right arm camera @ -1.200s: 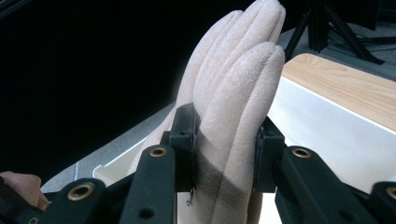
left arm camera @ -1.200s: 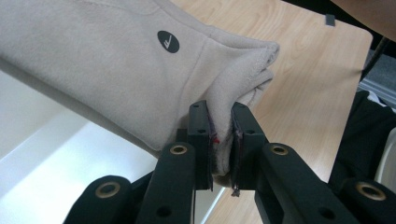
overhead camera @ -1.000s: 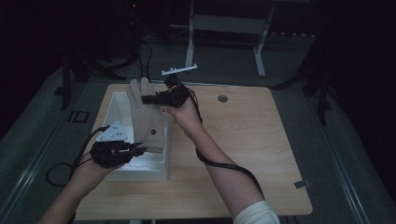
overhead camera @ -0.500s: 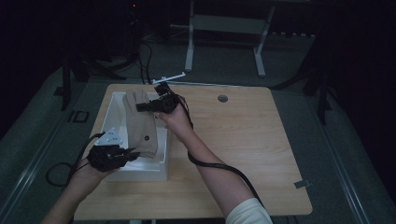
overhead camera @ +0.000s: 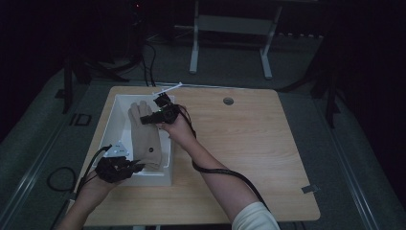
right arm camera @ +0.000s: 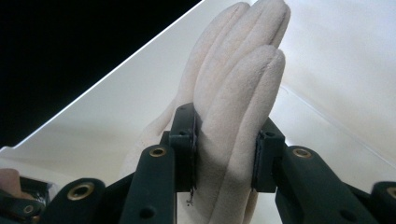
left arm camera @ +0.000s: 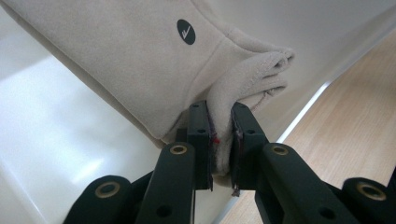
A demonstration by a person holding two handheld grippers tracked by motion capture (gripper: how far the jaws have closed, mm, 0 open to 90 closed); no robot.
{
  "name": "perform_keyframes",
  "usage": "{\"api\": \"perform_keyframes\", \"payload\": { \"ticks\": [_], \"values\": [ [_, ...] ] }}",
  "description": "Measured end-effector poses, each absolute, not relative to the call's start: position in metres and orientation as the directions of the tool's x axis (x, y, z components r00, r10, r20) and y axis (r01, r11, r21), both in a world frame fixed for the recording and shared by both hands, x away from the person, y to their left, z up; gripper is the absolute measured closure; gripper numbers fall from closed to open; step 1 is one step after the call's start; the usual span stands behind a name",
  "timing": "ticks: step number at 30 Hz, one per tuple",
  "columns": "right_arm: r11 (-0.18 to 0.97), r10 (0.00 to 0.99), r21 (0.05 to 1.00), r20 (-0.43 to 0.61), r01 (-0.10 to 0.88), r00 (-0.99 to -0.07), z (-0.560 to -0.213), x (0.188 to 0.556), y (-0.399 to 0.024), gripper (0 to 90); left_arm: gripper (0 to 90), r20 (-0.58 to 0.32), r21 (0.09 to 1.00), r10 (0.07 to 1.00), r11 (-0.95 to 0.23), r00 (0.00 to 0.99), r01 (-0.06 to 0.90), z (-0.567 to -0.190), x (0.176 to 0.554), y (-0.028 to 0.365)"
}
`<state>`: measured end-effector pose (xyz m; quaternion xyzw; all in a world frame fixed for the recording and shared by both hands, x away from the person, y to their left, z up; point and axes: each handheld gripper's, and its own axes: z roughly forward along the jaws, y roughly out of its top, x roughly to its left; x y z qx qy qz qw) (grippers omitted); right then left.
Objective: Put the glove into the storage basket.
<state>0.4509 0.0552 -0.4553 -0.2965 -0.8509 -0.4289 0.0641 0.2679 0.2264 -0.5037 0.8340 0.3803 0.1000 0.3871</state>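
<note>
A beige suede glove (overhead camera: 145, 136) is stretched lengthwise over a white box (overhead camera: 112, 110) on the left part of the table. My left gripper (overhead camera: 135, 167) is shut on the glove's cuff (left arm camera: 223, 140) at the near end of the box. A round black logo (left arm camera: 186, 31) marks the glove close to the cuff. At the far end my right gripper (overhead camera: 146, 119) is shut on the glove's fingers (right arm camera: 229, 116), which point up past its jaws (right arm camera: 225, 154). The glove hangs low between the two grippers, partly inside the box.
The white box's near wall (overhead camera: 153, 178) stands close to the wooden table's (overhead camera: 268, 158) front left part. A white stick-like object (overhead camera: 168, 89) lies at the table's far edge. A round grommet hole (overhead camera: 228, 101) sits in the tabletop. Cables trail from both grippers.
Both grippers have come down with the glove, which now lies lower over the white box. The right gripper has also shifted toward the box's far end.
</note>
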Motion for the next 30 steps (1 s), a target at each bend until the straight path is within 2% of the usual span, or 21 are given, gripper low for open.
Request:
{"api": "perform_keyframes", "payload": {
  "ticks": [5, 9, 12, 14, 16, 18, 23, 26, 28, 30],
  "values": [
    [0.497, 0.475, 0.687, 0.297, 0.531, -0.829, -0.455, 0.449, 0.063, 67.5, 81.1, -0.096, 0.713, 0.726, -0.427, 0.681, 0.556, -0.506, 0.271, 0.224],
    [0.498, 0.489, 0.675, 0.299, 0.543, -0.82, -0.456, 0.452, 0.063, 66.5, 80.7, -0.086, 0.701, 0.729, -0.44, 0.679, 0.561, -0.507, 0.274, 0.222],
    [0.511, 0.497, 0.667, 0.286, 0.542, -0.82, -0.455, 0.453, 0.065, 60.5, 79.1, -0.105, 0.688, 0.724, -0.442, 0.681, 0.575, -0.509, 0.277, 0.222],
    [0.519, 0.497, 0.659, 0.286, 0.544, -0.819, -0.455, 0.453, 0.067, 53.3, 69.4, -0.116, 0.68, 0.717, -0.448, 0.688, 0.58, -0.51, 0.278, 0.22],
    [0.516, 0.508, 0.673, 0.259, 0.53, -0.822, -0.452, 0.452, 0.066, 50.1, 54.5, -0.128, 0.677, 0.718, -0.441, 0.684, 0.59, -0.511, 0.279, 0.218],
    [0.509, 0.506, 0.678, 0.263, 0.531, -0.821, -0.45, 0.453, 0.065, 46.2, 53.6, -0.126, 0.679, 0.721, -0.438, 0.681, 0.589, -0.511, 0.279, 0.217],
    [0.507, 0.497, 0.694, 0.251, 0.512, -0.831, -0.444, 0.451, 0.059, 41.2, 44.2, -0.145, 0.697, 0.74, -0.394, 0.656, 0.599, -0.511, 0.279, 0.217],
    [0.493, 0.484, 0.709, 0.257, 0.504, -0.836, -0.44, 0.449, 0.053, 36.2, 37.2, -0.173, 0.721, 0.758, -0.338, 0.629, 0.605, -0.507, 0.277, 0.217],
    [0.493, 0.468, 0.715, 0.263, 0.496, -0.844, -0.438, 0.447, 0.049, 30.1, 30.5, -0.204, 0.739, 0.765, -0.289, 0.611, 0.609, -0.503, 0.277, 0.218],
    [0.49, 0.446, 0.722, 0.275, 0.489, -0.852, -0.436, 0.446, 0.043, 27.9, 23.3, -0.229, 0.762, 0.766, -0.243, 0.601, 0.6, -0.498, 0.276, 0.219]
  ]
}}
